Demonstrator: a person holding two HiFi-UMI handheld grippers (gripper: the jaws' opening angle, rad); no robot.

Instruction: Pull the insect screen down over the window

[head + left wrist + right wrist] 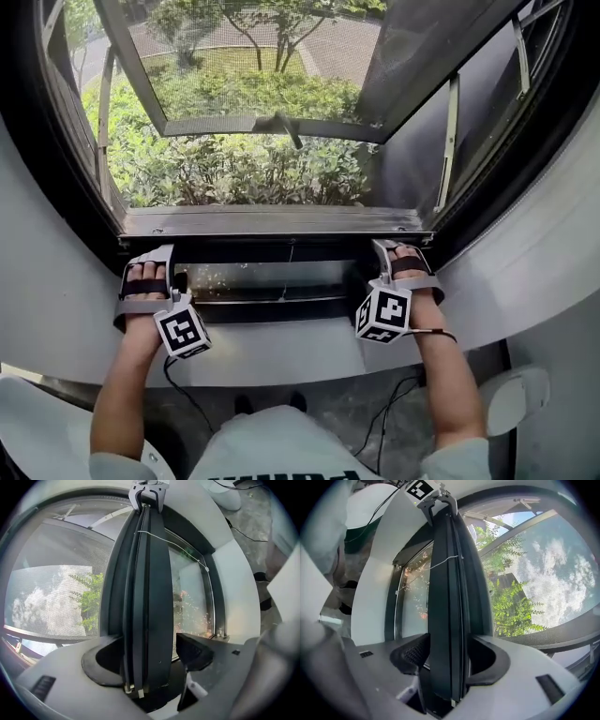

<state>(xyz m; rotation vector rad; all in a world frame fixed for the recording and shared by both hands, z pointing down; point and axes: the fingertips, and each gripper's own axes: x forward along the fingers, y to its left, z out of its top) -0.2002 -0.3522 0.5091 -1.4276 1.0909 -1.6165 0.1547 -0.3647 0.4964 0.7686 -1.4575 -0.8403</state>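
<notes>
The insect screen is partly drawn over the window opening, and its mesh stands above a dark bottom bar. The bar lies level across the full width of the opening, above the fixed lower glass pane and well clear of the white sill. A thin pull cord hangs from the middle of the bar in front of that pane. The left tongs engage the bar close to its left end and the right tongs engage it close to its right end, each approaching from the room side. In the left gripper view the bar passes straight between the jaws. The mesh-side pad lies against one face and the pane-side pad sits at the opposite face, so these tongs are clamped on the bar. In the right gripper view the bar likewise fills the gap. The ribbed pane-side pad and the mesh-side pad both bear on it, so these tongs are also clamped on the bar. The marker cubes point back toward the person, whose forearms reach over the sill. Beyond the mesh, an outward-opened sash and green shrubs are visible.
</notes>
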